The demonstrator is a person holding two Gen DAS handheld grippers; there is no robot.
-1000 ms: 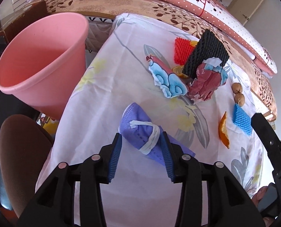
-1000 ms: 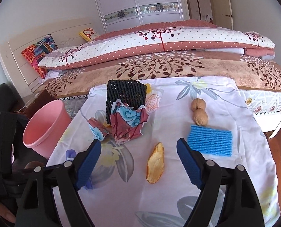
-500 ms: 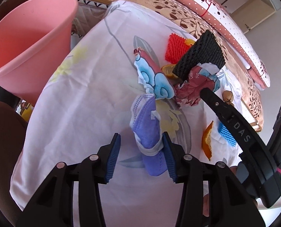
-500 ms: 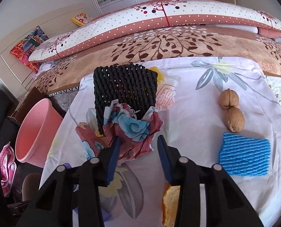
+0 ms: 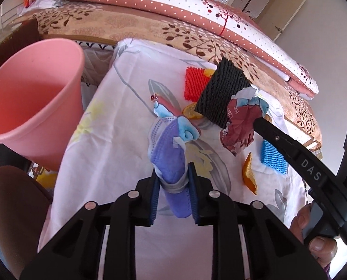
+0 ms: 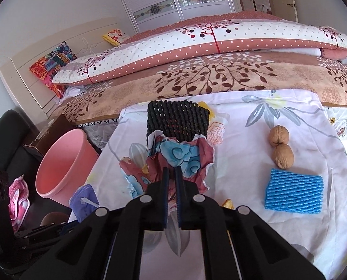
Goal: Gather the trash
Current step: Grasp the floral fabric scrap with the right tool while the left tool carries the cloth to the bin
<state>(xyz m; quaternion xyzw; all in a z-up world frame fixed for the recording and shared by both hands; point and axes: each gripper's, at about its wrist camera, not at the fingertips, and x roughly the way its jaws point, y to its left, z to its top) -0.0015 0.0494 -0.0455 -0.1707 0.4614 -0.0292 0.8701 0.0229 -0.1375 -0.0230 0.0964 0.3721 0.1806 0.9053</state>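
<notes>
**Both grippers closed on trash above the floral tablecloth**

We recorded the left gripper [image 5: 173, 182] clamped on a purple face mask [image 5: 167, 151]. Its blue pads pinched the mask near the lower end, across a grey-white ear strap. The mask was crumpled and folded lengthwise, with a dotted pale edge along its upper left and a small white tab near the top. It stood up out of the jaws, its upper part in front of a torn blue-and-pink wrapper scrap [image 5: 171, 114]. From the right wrist view we saw the same mask [image 6: 85, 197] at the table's left edge, close to the pink bin [image 6: 63, 163].

We noted the right gripper [image 6: 171, 186] drawn nearly together, pads pinching the lower edge of a crumpled dark red wrapper [image 6: 180, 161]. The wrapper bore blue cloud-like swirls and white torn edges. A black foam net sleeve [image 6: 177, 121] rose directly behind it, touching its top. In the left view one finger of the right gripper reached to that wrapper [image 5: 240, 126], below the black sleeve [image 5: 222, 93].

Remaining on the tablecloth [image 6: 243, 144]: a blue foam net [image 6: 293, 191] at the right, two walnuts [image 6: 280, 145] touching each other just beyond it, a red foam net [image 5: 195, 84] behind the black sleeve, and an orange peel [image 5: 249, 175] near the blue net. A second peel piece [image 5: 191, 114] lay just beside the black sleeve.

The pink bin [image 5: 30, 98] stood off the table's left edge, its mouth open toward the camera; we saw nothing inside. A bed with patterned quilts [image 6: 208, 53] filled the background.
</notes>
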